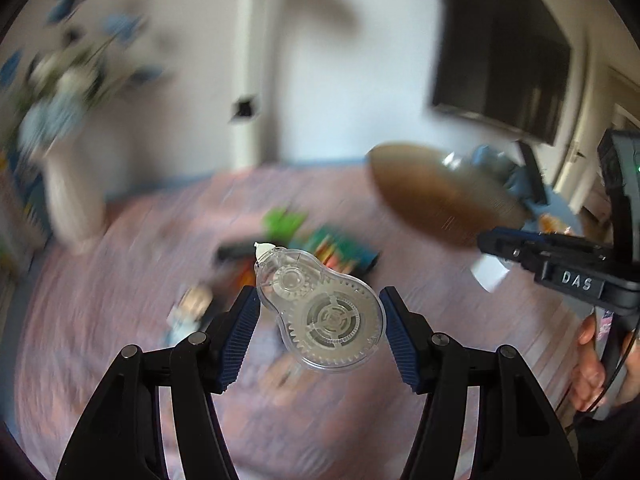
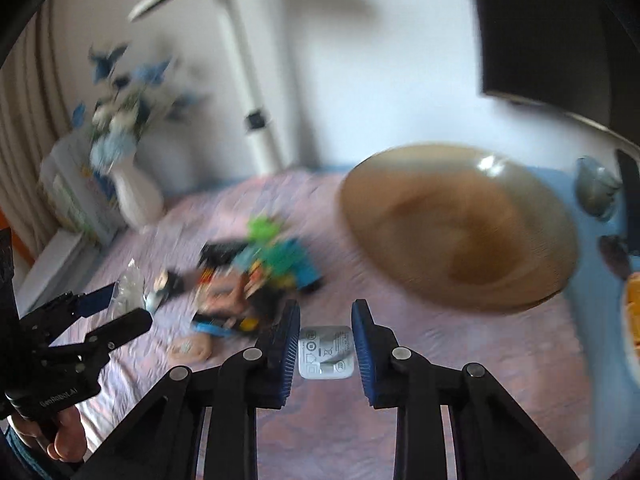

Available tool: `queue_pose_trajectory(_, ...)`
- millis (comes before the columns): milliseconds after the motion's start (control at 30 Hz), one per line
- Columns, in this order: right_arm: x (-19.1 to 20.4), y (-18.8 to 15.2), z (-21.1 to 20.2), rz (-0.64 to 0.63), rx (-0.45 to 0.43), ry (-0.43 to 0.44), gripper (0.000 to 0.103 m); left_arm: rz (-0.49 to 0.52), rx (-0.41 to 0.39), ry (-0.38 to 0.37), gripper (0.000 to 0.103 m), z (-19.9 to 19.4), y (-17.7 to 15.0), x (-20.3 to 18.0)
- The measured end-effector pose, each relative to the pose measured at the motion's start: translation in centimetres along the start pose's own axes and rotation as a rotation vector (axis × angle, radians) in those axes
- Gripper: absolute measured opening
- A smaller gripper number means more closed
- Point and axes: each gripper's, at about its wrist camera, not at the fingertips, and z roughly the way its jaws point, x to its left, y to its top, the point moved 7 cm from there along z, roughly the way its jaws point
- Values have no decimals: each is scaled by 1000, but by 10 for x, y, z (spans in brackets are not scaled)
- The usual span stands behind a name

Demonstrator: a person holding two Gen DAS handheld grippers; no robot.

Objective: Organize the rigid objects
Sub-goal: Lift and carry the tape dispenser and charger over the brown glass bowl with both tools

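left wrist view: the left gripper (image 1: 318, 312) is clamped on a clear plastic correction-tape dispenser (image 1: 320, 312), its blue ribbed pads (image 1: 240, 336) pressing the wide lower body from both sides. the dispenser is tilted, its white tip pointing up and to the far left, gears visible through the shell. it hangs above the pink patterned cloth (image 1: 100, 320), which is blurred. beyond it, toward the far middle, lies a blurred heap of coloured items (image 1: 316, 244), green and orange among them; what they are cannot be told. a brown bowl (image 1: 444, 200) sits to the far right, and a white vase with blue and white flowers (image 1: 76, 184) stands at the far left. at the right edge the right gripper (image 1: 496, 256) shows from the side, a white object at its tip, with a hand (image 1: 592, 364) around its handle lower down.

right wrist view: the right gripper (image 2: 326, 344) has its blue pads closed on a small white adapter (image 2: 326, 354) with grey printed marks, held over the pink cloth (image 2: 460, 400). the heap of coloured items (image 2: 256, 276) lies just beyond to the far left, blurred. the brown bowl (image 2: 460, 228) fills the far right, empty as far as can be seen. the vase (image 2: 136, 196) stands far left by the wall. at the left edge the left gripper (image 2: 120, 304) shows, something clear between its fingers, a hand (image 2: 60, 436) below it.
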Motion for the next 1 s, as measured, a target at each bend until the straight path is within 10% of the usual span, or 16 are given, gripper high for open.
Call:
queue_pose_trajectory(367, -101, 47, -6, 121, -54, -56, 21, 72, 13, -157, 59, 86, 78, -94)
queue_pose_trajectory(433, -98, 33, -9, 123, -23, 40, 32, 83, 17, -172, 59, 90, 77, -99)
queue_pose_trajectory(500, -92, 9, -10, 118, 19, 110, 70, 98, 15, -160, 59, 92, 75, -101)
queue_pose_trajectory(1000, -85, -43, 56, 40, 187, -77, 46, 90, 35, -173, 59, 101, 72, -104)
